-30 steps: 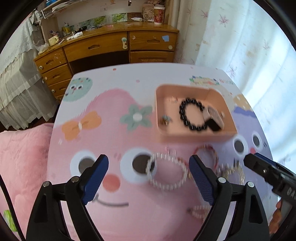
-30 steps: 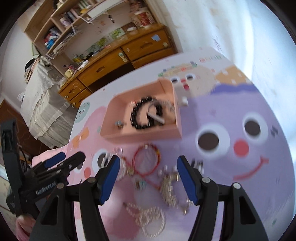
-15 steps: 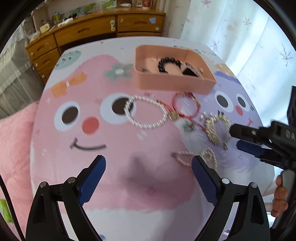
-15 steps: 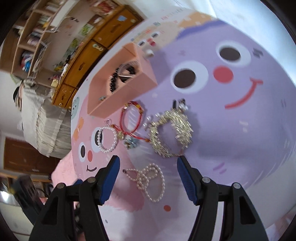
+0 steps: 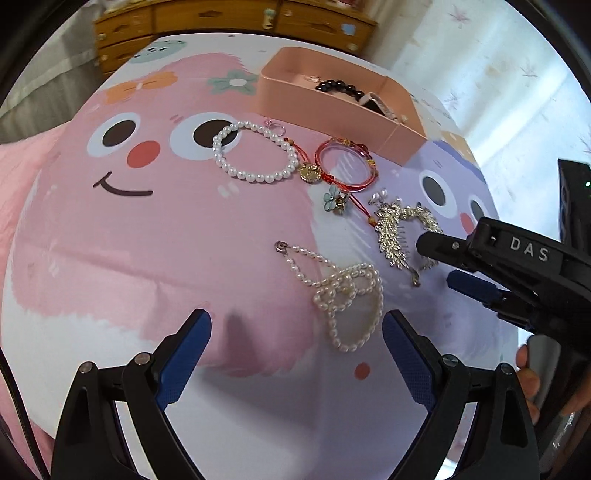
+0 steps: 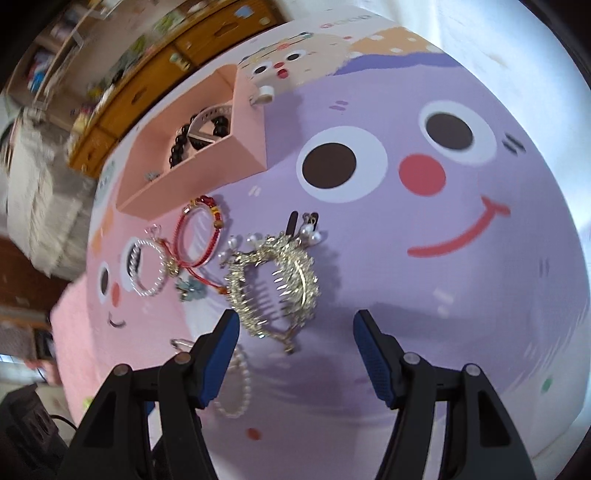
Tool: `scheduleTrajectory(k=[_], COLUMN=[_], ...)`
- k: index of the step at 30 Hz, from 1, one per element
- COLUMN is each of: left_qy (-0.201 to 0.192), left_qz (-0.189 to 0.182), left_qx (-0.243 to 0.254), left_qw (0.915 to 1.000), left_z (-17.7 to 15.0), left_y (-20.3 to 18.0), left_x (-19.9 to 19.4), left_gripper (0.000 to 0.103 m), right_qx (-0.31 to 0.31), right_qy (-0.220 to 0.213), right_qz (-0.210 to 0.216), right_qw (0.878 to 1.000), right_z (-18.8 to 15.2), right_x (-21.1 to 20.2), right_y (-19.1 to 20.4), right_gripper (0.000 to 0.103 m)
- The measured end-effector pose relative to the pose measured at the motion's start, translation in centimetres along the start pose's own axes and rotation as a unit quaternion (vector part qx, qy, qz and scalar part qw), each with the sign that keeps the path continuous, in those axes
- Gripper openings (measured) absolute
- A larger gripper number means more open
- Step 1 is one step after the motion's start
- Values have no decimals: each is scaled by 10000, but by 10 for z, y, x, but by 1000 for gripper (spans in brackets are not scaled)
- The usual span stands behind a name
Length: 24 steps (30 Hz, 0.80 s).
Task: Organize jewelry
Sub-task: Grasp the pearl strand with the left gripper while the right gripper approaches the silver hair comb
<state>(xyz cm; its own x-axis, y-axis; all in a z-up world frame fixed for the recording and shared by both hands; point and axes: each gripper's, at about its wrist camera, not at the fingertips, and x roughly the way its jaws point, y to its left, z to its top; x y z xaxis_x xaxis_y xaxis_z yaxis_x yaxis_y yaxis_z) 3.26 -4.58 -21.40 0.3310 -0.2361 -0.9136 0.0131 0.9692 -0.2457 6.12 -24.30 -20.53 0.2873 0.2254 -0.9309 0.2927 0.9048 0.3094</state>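
Note:
A pink tray [image 5: 325, 107] at the far side of the cartoon tablecloth holds a black bead bracelet [image 5: 338, 88]; both also show in the right wrist view, tray [image 6: 207, 173]. Loose on the cloth lie a pearl bracelet [image 5: 255, 153], a red cord bracelet [image 5: 347, 166], a small flower clip [image 5: 335, 199], a gold leaf hair comb [image 6: 273, 280] and a pearl necklace [image 5: 343, 295]. My left gripper [image 5: 295, 332] is open and empty, low over the cloth just before the pearl necklace. My right gripper [image 6: 291, 332] is open and empty, its jaws just before the gold comb.
A wooden dresser [image 5: 229, 18] stands behind the table. A pink blanket [image 5: 22, 166] lies at the left edge. White curtains [image 5: 498, 74] hang at the right. The right gripper [image 5: 432, 258] shows at the right of the left wrist view.
Both grippers have pulled back toward the near side and dropped lower; the tray now lies farther off. The right gripper has closed in on the gold comb. Both stay open.

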Motion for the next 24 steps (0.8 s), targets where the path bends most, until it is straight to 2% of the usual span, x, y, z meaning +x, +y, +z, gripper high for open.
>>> scheduleTrajectory(k=[4, 7, 9, 13, 15, 20, 21, 24], left_qy=[-83, -203, -291, -515, -544, -671, -668, -689], left_qz=[319, 616, 897, 1226, 1303, 1243, 1177, 1358], left_qx=[-134, -308, -373, -452, -476, -557, -559, -390], left_qw=[9994, 9974, 9948, 9901, 9888, 9884, 9892, 9876], left_z=[-5, -6, -8, -10, -9, -13, -14, -19], left_y=[-17, -26, -33, -38, -40, -44, -44, -51], left_x=[12, 17, 21, 21, 22, 18, 18, 18], left_gripper=[93, 93, 93, 91, 85, 74, 69, 60], right_qx=[-556, -1002, -1354, -1876, -2144, -2652, -2718, -2909], right_qy=[88, 207, 301, 405, 430, 499, 506, 516], right_qz=[-42, -49, -52, -45, -57, -78, -71, -69], right_qw=[9984, 9947, 9903, 9814, 9758, 9629, 9610, 9553], right_z=[11, 16, 20, 23, 23, 24, 24, 24], right_x=[2, 3, 6, 8, 10, 11, 11, 12], right_y=[1, 4, 8, 14, 17, 22, 22, 25], right_gripper=[64, 59, 58, 55, 54, 53, 53, 53])
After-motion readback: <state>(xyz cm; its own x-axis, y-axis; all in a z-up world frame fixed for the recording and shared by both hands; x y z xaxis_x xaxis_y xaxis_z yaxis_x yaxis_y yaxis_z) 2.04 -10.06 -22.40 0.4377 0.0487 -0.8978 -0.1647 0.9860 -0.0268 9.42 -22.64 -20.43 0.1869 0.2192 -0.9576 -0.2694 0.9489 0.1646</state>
